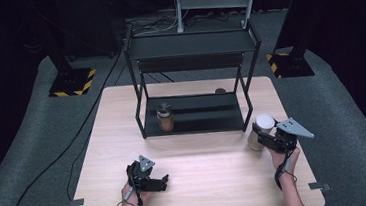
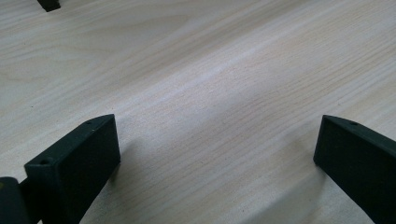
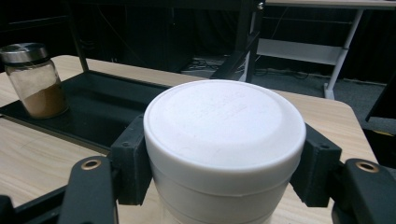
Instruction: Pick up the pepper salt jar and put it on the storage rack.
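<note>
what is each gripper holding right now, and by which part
The right gripper clamps the white-lidded jar by its sides, just under the lid. The left gripper holds nothing.

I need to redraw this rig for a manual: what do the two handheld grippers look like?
Both are black. The left gripper and right gripper each carry a grey three-cornered plate on top and trail a dark cable along the forearm. Their fingers are thick, flat-faced black blocks with a small hole near the end. No sleeves show.
</note>
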The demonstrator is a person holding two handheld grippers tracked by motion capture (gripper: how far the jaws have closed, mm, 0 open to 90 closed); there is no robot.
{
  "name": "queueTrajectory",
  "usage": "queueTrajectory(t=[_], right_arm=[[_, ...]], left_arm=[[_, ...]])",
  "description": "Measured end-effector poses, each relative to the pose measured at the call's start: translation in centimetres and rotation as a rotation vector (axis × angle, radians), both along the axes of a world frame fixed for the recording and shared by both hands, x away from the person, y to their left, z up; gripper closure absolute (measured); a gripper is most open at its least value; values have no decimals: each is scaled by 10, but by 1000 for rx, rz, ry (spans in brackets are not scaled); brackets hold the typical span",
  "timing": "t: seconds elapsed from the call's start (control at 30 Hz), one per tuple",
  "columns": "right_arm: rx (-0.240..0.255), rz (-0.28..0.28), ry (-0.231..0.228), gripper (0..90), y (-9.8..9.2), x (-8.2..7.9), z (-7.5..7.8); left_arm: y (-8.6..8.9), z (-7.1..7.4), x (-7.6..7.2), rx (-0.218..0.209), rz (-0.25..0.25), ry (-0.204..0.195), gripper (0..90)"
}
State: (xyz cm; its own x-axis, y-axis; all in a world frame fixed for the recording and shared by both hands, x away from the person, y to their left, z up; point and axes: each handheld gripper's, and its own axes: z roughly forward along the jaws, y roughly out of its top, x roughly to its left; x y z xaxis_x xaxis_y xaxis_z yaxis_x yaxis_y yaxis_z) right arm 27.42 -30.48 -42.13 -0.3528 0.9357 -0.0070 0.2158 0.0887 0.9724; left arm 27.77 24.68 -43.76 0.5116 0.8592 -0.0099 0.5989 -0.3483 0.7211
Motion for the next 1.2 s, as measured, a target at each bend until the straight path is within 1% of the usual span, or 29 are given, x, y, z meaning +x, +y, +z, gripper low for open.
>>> queueTrajectory(t=[0.2, 0.43, 1.2], right_arm=[[-2, 20, 6, 330, 7, 4, 1], [0, 40, 4, 330, 12, 9, 2], [-1, 84, 6, 330, 28, 22, 4]], left_arm=[[0, 0, 0, 0, 0, 0, 0], [0, 0, 0, 0, 0, 0, 0], [0, 0, 0, 0, 0, 0, 0]])
